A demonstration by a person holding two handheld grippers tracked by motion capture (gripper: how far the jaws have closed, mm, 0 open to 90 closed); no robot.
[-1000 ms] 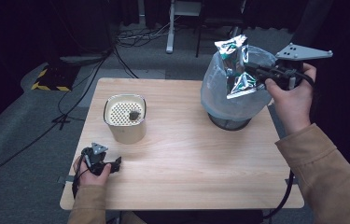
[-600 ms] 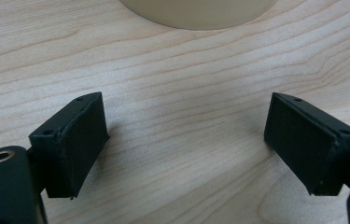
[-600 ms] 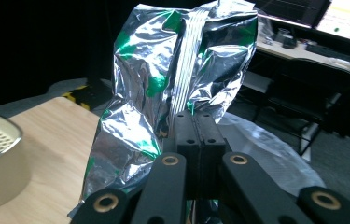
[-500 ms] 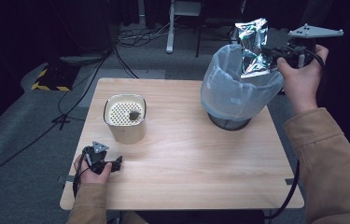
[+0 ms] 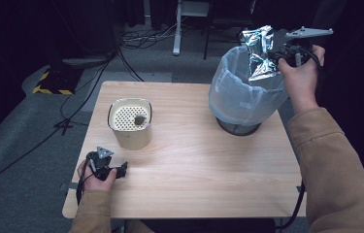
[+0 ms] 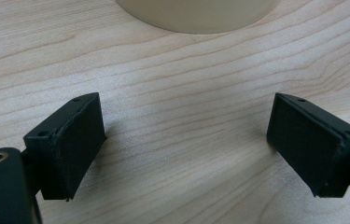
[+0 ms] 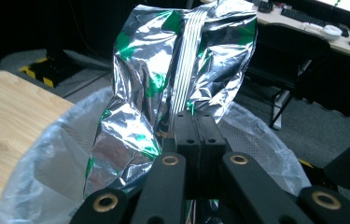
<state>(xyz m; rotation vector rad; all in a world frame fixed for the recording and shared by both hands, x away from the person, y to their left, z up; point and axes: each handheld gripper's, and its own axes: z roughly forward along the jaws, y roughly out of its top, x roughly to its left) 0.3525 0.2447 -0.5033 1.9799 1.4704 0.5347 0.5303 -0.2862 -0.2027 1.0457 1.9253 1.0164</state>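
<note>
While my left gripper [image 5: 114, 171] rests low at the near left edge of the wooden table [image 5: 194, 160], its jaws stand wide apart over bare wood with nothing between them. Just beyond it sits the beige container [image 5: 130, 122] with a perforated top and a small dark lump on it. Farther off, at the table's far right, stands the bin [image 5: 240, 99], lined with a translucent plastic bag. My right gripper [image 5: 275, 57] hangs above the bin's far rim, jaws pressed fully together on the crumpled silver foil bag [image 7: 172, 79], which shows green patches and rises upright over the bin's open mouth.
</note>
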